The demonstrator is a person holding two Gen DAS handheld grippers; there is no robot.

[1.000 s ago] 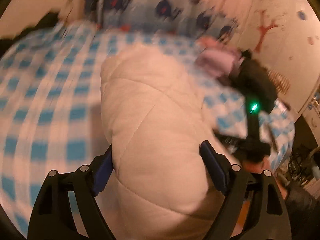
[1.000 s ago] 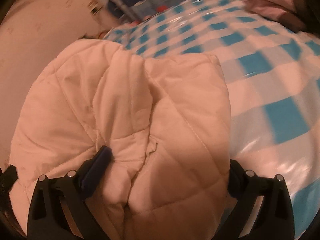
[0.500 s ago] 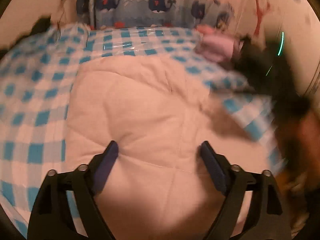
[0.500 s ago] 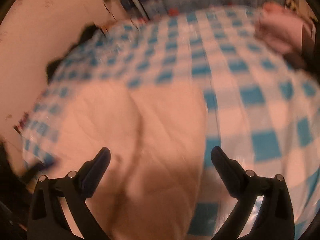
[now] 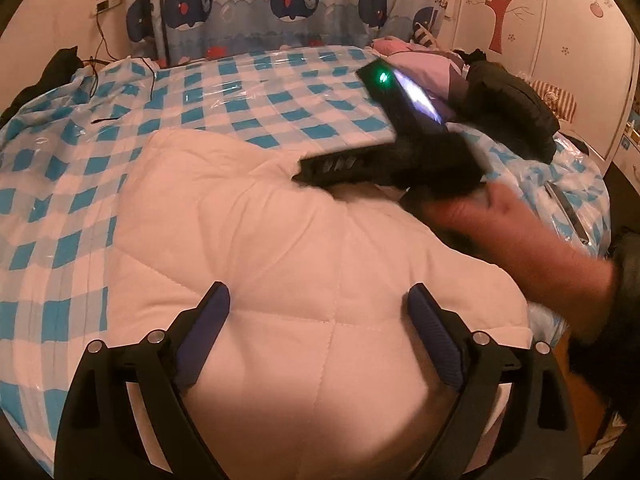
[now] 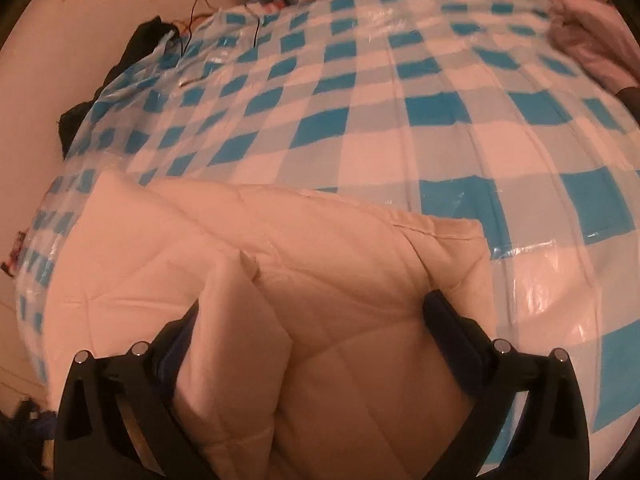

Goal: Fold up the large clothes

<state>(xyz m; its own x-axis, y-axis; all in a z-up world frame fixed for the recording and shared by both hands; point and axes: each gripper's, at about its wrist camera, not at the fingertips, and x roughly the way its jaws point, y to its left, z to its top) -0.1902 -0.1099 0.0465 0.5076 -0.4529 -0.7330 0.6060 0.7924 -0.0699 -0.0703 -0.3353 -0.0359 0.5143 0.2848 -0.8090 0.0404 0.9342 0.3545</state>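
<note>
A white quilted jacket [image 5: 304,240] lies folded on the blue-and-white checked bed cover [image 5: 248,96]. My left gripper [image 5: 318,296] hovers over the jacket's near part. Its jaws are opening, and only the jacket's flat top shows between the blue pads, with nothing pinched. In the left wrist view a hand [image 5: 520,232] holds my right gripper [image 5: 304,170] low over the jacket's far right side. In the right wrist view the right gripper [image 6: 314,304] stands wide over the jacket [image 6: 320,280]. A raised fold [image 6: 240,320] hides its left finger.
A black garment [image 5: 508,108] and pink clothes [image 5: 420,64] lie at the bed's far right. Whale-print curtains [image 5: 280,0] hang behind the bed. A thin cable [image 5: 100,52] runs onto the cover at the far left beside a dark bundle [image 5: 52,68]. Clear plastic covers the bed.
The jacket, bunched up between the left fingers a second ago, now lies spread flat. The right gripper drew back from the jacket, then swung in low over its right side.
</note>
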